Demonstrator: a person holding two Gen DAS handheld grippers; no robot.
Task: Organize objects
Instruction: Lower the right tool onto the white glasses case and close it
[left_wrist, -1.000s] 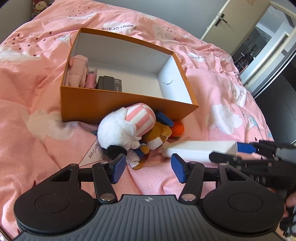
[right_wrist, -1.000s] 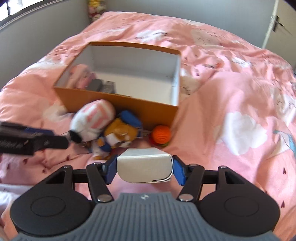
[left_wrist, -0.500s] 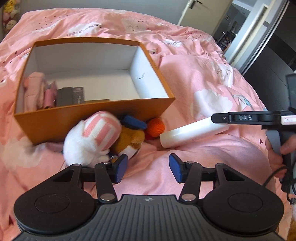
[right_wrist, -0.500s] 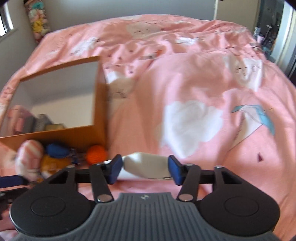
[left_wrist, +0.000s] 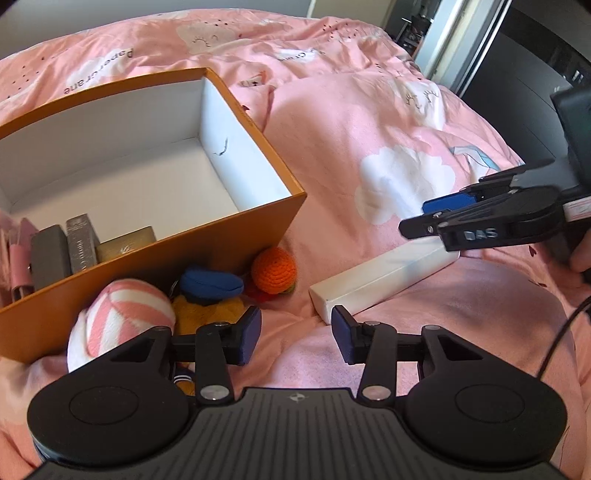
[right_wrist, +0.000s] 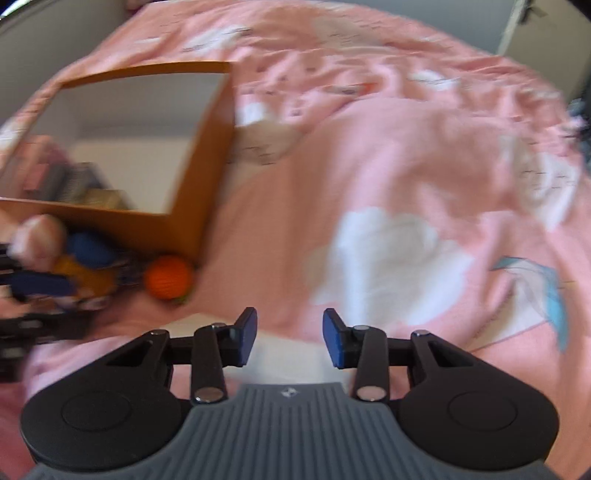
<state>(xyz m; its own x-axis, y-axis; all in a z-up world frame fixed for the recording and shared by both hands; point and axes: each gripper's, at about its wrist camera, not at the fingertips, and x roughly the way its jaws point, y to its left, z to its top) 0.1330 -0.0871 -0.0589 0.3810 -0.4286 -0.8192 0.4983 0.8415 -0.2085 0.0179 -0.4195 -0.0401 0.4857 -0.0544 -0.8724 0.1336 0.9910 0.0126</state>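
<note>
A long white box lies on the pink bedspread, right of the orange box. In the left wrist view my right gripper hovers over the white box's far end. Its jaws are closing with nothing between them. The right wrist view is blurred; there the right gripper shows a strip of the white box below its fingers. My left gripper hangs over bare bedspread near the white box's near end, its jaws closing on nothing. A striped plush, a bear in a blue cap and an orange ball lean against the orange box.
Inside the orange box stand small grey and gold boxes and a pink item at its left end; the white floor beyond them is bare. A hand holds the right gripper. Dark doorway at the far right.
The white box was between the right jaws; now it lies on the bed below them. Both grippers' jaws have narrowed. The left view has swung right, so the orange box sits further left.
</note>
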